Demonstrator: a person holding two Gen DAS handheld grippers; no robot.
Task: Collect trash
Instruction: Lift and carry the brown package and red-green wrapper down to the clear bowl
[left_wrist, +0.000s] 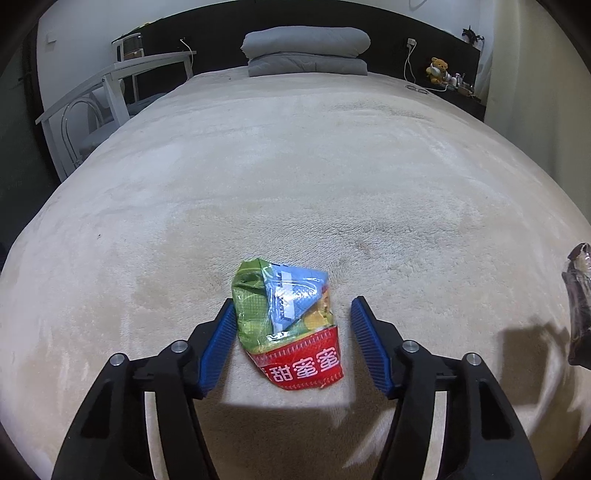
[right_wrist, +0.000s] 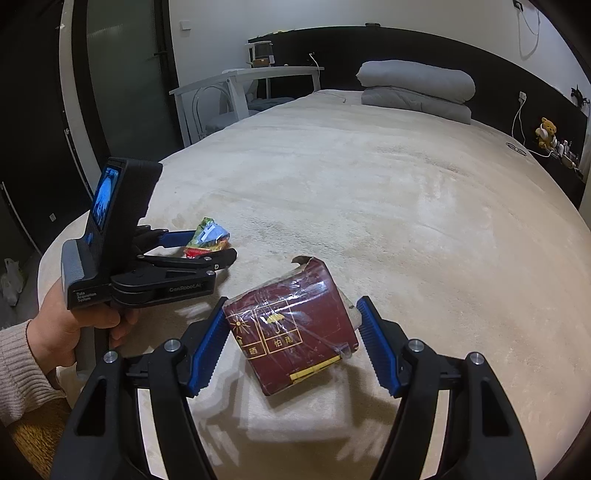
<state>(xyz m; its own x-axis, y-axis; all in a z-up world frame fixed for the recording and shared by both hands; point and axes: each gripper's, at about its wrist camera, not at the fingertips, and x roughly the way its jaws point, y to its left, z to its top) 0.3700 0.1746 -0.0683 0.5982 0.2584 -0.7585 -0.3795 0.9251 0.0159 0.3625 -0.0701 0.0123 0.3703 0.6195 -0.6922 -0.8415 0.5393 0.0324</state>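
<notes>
A crumpled green, blue and red snack wrapper (left_wrist: 290, 325) lies on the beige bed cover (left_wrist: 295, 166). My left gripper (left_wrist: 293, 306) is open with the wrapper between its blue pads; the left pad touches the wrapper's edge. The wrapper also shows in the right wrist view (right_wrist: 207, 242), between the left gripper's fingers (right_wrist: 218, 262). A dark red torn carton piece wrapped in clear tape (right_wrist: 295, 328) lies on the bed. My right gripper (right_wrist: 293, 306) is open around it, pads beside it. The carton shows at the left wrist view's right edge (left_wrist: 578, 302).
Folded grey bedding (left_wrist: 306, 51) sits at the head of the bed against a black headboard. A white table and chair (left_wrist: 110, 96) stand left of the bed. A shelf with a teddy bear (left_wrist: 437, 70) and cables is at the right.
</notes>
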